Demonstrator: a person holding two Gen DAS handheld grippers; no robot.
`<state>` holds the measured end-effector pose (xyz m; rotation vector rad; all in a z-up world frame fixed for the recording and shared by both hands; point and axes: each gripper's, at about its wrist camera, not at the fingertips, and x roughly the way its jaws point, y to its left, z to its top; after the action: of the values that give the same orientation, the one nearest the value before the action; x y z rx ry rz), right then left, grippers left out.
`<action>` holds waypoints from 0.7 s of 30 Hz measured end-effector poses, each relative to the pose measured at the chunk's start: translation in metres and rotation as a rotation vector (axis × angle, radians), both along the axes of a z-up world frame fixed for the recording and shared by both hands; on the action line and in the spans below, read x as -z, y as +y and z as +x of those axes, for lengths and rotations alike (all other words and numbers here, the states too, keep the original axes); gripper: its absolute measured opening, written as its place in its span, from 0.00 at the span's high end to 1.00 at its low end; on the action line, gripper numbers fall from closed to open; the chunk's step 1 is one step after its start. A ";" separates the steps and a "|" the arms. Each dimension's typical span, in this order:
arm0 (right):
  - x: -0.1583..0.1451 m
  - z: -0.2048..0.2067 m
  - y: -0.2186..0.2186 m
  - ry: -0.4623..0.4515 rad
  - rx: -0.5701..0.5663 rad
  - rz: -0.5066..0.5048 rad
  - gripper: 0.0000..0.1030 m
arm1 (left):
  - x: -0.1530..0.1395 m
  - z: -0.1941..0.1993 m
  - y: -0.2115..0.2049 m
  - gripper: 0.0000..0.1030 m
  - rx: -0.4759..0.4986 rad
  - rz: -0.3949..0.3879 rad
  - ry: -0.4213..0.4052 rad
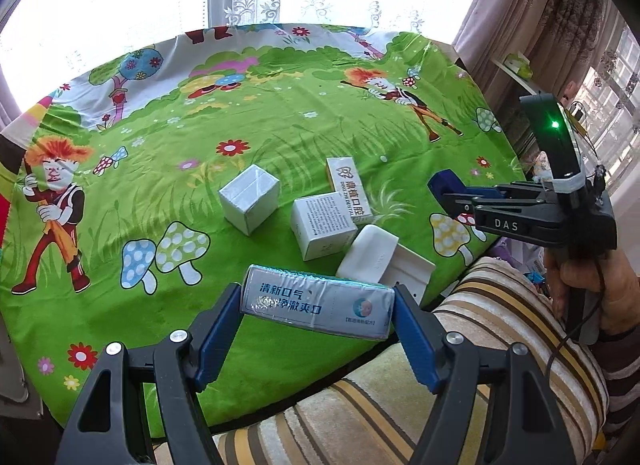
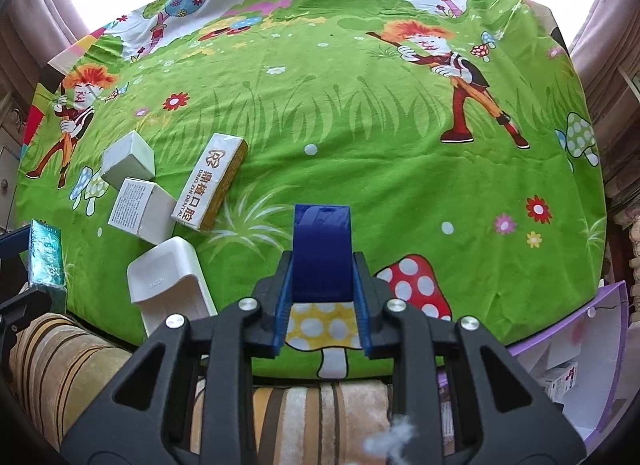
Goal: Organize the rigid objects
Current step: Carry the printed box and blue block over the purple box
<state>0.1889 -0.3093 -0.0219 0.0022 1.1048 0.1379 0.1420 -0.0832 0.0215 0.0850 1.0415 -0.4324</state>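
My left gripper (image 1: 318,307) is shut on a teal-and-silver toothpaste box (image 1: 316,305), held crosswise above the table's near edge; the box also shows in the right wrist view (image 2: 46,261). My right gripper (image 2: 322,253) is shut on a dark blue block (image 2: 322,251) above the table; it also shows in the left wrist view (image 1: 450,185). On the green cartoon cloth (image 1: 200,125) lie a plain white cube box (image 1: 250,197), a white printed box (image 1: 322,225), a white-and-yellow dental box (image 1: 349,189) and a white open case (image 1: 372,253).
A striped cushion (image 1: 460,365) lies under both grippers at the table's near edge. A purple-edged bin (image 2: 580,357) with small boxes stands at the lower right. Curtains and a bright window are behind the table.
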 end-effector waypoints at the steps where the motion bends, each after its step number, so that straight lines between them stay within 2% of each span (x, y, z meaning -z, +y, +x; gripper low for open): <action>1: -0.003 -0.004 -0.002 -0.009 0.002 0.000 0.70 | -0.002 -0.001 -0.003 0.28 0.003 -0.002 -0.001; 11: -0.037 -0.048 -0.033 -0.089 0.040 0.060 0.70 | -0.015 -0.013 -0.043 0.28 0.068 -0.031 -0.010; 21: -0.058 -0.101 -0.087 -0.140 0.095 0.051 0.70 | -0.021 -0.032 -0.093 0.28 0.171 -0.055 -0.003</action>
<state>0.0882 -0.3965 0.0362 0.0894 0.9596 0.0794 0.1105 -0.1757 0.0424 0.1258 1.0225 -0.6155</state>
